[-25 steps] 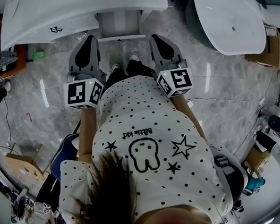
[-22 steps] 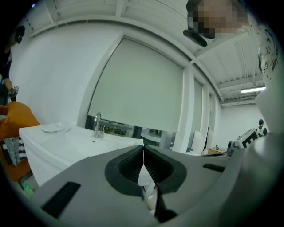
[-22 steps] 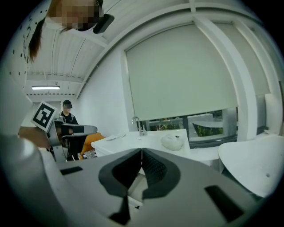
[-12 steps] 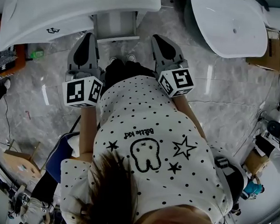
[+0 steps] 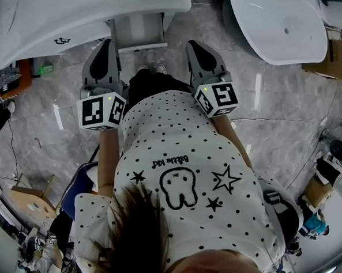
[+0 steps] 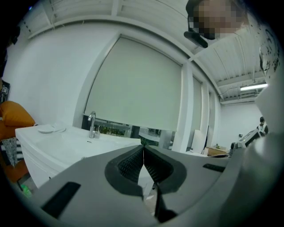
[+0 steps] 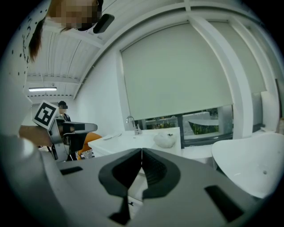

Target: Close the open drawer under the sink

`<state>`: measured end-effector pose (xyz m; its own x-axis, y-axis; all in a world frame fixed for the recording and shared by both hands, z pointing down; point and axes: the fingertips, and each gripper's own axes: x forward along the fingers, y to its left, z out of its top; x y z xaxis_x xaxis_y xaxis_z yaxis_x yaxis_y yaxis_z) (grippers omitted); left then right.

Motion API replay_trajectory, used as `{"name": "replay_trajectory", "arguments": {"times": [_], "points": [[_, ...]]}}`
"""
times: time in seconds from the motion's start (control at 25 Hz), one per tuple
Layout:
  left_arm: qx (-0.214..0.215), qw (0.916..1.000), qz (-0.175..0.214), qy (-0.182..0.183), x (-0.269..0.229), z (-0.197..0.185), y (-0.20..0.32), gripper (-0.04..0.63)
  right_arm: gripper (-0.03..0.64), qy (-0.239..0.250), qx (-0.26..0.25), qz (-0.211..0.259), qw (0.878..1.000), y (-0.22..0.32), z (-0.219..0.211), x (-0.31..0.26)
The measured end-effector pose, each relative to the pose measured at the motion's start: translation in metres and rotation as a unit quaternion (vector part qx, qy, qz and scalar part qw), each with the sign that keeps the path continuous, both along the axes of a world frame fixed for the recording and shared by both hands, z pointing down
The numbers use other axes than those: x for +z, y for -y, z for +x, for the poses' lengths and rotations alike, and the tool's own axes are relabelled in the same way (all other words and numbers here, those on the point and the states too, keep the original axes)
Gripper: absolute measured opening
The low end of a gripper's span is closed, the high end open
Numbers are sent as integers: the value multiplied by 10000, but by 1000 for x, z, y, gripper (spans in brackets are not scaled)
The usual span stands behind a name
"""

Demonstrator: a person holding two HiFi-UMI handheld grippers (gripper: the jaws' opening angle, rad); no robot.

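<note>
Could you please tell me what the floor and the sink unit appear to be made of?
The floor looks like polished marble or marble-look tile: grey veining, streaks of reflected light. The sink is probably glazed ceramic or solid surface: smooth, uniform white.

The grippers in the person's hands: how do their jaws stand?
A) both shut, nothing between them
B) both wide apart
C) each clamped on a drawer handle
A: the left gripper and the right gripper each show jaws meeting, with nothing between.

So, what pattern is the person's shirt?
The shirt is white with black dots; best in head view.
</note>
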<state>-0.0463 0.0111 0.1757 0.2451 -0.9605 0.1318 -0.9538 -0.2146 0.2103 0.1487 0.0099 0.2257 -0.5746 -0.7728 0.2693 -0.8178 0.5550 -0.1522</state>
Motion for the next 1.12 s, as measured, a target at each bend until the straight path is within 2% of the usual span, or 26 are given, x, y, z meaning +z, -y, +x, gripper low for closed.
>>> {"name": "replay_trajectory", "arguments": {"times": [0.28,0.52,0.84,1.12], "points": [[66,10000,12,-24,2,-3,11,6,14,-36,14,-79,10000,5,-8,5],[95,9995,-35,-299,-2,-17,11,6,14,-56,2,-114,9999,6,-22,3],[125,9995,-141,-255,-3,-37,18,6,14,-41,76,-156,9998,8,-40,-2],[302,9987,-113,-406,-6,-32,25,6,14,-8,250,-181,9995,5,-38,-2]]}}
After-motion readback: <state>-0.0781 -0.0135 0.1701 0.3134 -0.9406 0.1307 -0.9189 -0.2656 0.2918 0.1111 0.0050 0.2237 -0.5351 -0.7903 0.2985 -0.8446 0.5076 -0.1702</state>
